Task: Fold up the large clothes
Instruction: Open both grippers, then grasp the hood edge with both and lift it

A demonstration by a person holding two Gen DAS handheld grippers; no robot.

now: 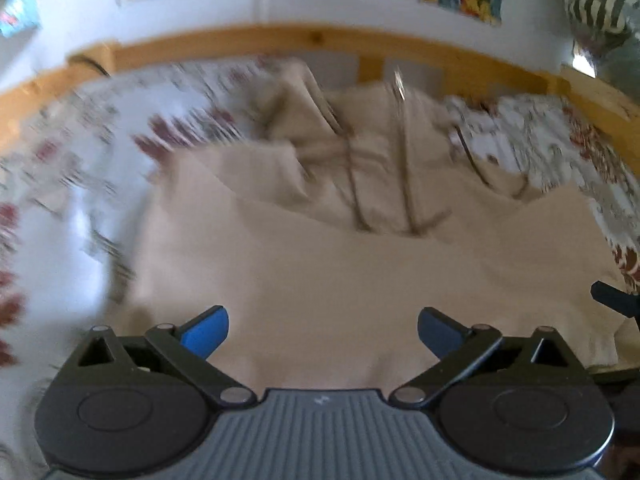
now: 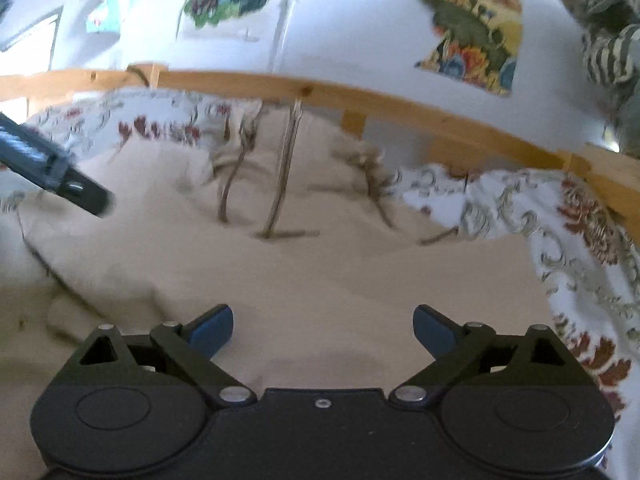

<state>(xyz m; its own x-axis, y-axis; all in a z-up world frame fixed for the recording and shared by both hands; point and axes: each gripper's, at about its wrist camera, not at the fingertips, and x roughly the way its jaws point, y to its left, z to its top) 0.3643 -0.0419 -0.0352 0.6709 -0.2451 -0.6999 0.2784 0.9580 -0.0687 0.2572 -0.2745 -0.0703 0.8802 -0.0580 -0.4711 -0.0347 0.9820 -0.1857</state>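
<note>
Now | left gripper (image 1: 322, 334), right gripper (image 2: 323, 330): tilted down over beige garment (image 1: 320, 272) | jaws wide, empty

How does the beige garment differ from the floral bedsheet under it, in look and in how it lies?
The beige garment is plain, with drawstrings; the floral bedsheet is white with red and grey flowers. The garment lies folded and rumpled on top; the bedsheet spreads out under it to the wooden bed frame. Both are fabric on the bed.
</note>
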